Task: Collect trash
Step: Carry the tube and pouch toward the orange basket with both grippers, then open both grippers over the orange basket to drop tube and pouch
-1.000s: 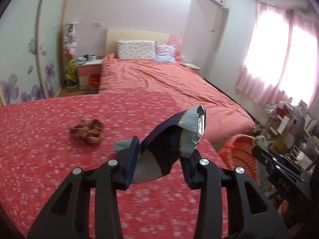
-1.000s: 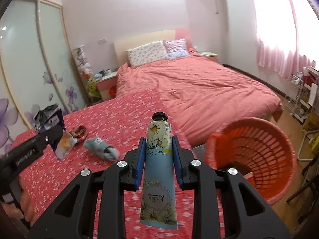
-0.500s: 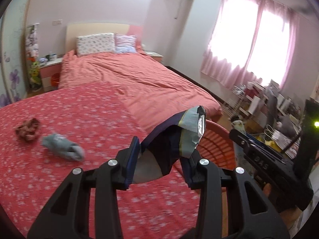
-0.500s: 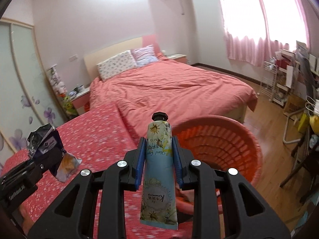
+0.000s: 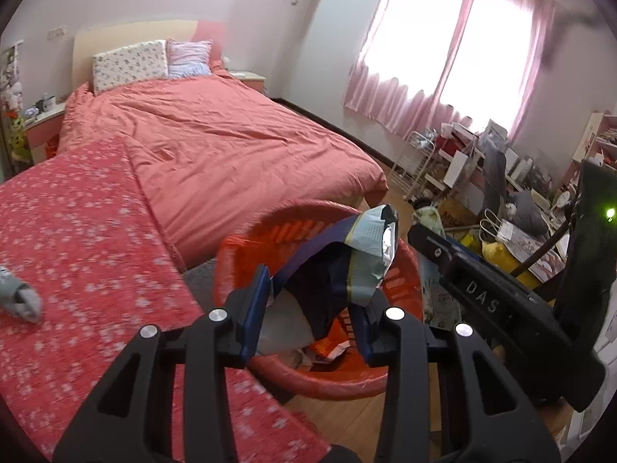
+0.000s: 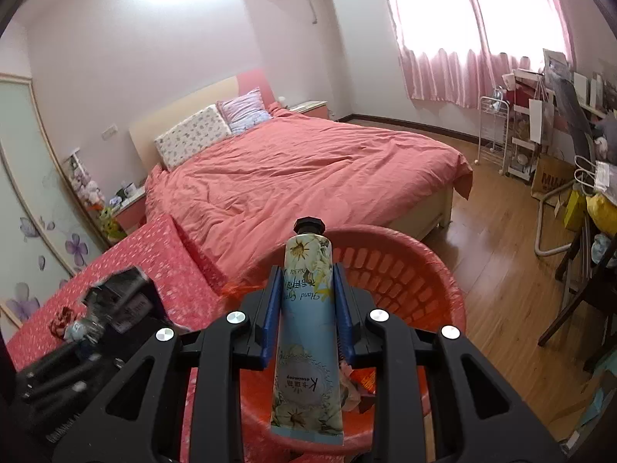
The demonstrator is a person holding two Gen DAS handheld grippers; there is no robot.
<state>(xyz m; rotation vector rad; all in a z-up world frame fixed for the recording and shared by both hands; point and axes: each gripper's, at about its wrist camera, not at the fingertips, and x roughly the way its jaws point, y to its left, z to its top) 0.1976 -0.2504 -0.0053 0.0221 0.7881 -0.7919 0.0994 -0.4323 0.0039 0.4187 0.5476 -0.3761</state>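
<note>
Our left gripper (image 5: 314,308) clamps a crumpled wrapper (image 5: 347,266). Our right gripper (image 6: 306,308) grips a hand-cream tube (image 6: 306,332). The orange basket (image 6: 408,266) sits just beneath both.

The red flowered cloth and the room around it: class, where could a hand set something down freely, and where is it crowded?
Free: the red flowered cloth between the grey rolled sock and the round orange plastic basket, and the wooden floor between the pink-covered bed and the shelves. Crowded: the cluttered shelves under the window, and the basket's bottom.
</note>
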